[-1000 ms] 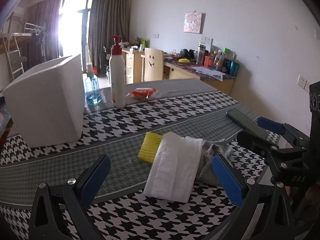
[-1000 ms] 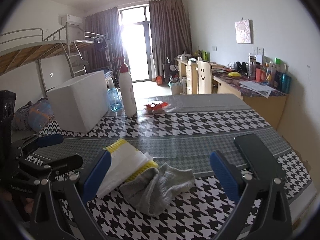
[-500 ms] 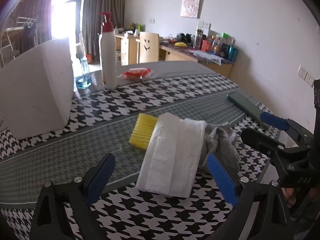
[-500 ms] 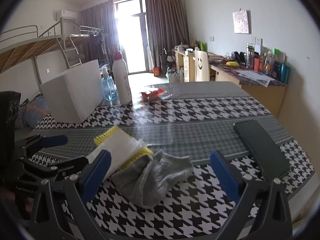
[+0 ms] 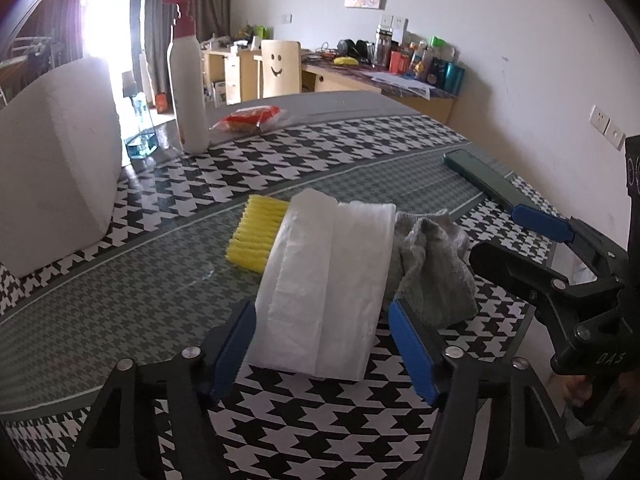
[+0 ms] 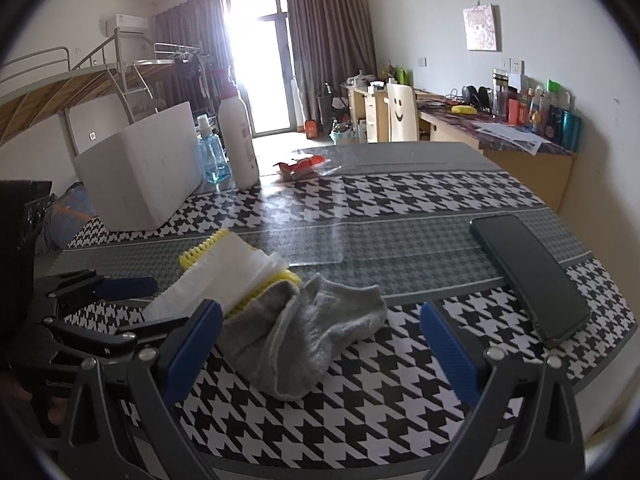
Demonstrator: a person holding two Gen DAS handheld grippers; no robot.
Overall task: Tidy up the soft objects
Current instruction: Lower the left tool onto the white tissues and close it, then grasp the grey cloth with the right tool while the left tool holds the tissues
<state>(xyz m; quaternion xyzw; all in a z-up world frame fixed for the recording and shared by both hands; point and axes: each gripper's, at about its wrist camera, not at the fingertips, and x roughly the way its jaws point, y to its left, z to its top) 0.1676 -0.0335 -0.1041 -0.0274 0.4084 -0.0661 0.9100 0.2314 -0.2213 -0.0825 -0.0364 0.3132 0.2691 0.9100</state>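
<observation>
Both tongs gape: left (image 5: 324, 344) straddles white bag (image 5: 324, 280), right (image 6: 320, 344) straddles sock (image 6: 304, 332).

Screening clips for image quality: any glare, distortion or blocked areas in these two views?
Left wrist: window blown out, purple flare at the upper left edge, fisheye bends the table. Right wrist: window also blown out, sheen on the table, dark vignette corners, left gripper blocks the lower left.
</observation>
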